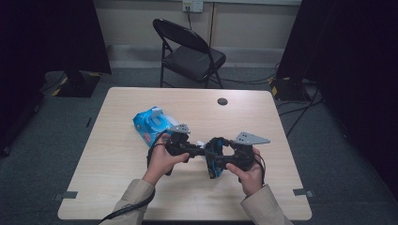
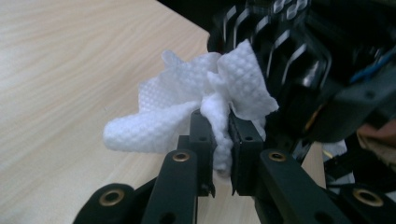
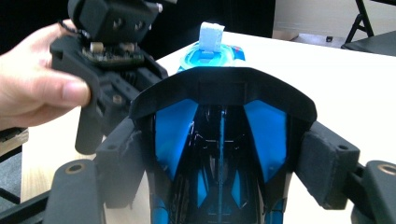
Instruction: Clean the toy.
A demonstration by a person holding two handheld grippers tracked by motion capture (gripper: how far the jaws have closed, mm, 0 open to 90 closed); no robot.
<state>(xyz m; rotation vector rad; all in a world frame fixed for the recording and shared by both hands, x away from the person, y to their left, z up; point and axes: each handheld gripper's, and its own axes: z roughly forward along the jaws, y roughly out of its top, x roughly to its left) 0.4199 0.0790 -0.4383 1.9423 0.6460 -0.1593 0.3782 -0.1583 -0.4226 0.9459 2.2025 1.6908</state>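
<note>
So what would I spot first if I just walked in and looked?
Probably the crumpled white wipe pinched in the left gripper, held right against a black and blue toy car. The right gripper clamps that car from both sides, above the middle of the wooden table. Behind them lies a blue wipes pack with one wipe poking out.

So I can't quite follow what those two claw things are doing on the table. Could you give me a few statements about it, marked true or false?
1. The left gripper pinches a crumpled white wipe. True.
2. The right gripper is empty. False: it is clamped on a black and blue toy car.
3. The blue wipes pack lies on the floor. False: it lies on the table.
4. A folding chair stands beyond the table. True.
</note>
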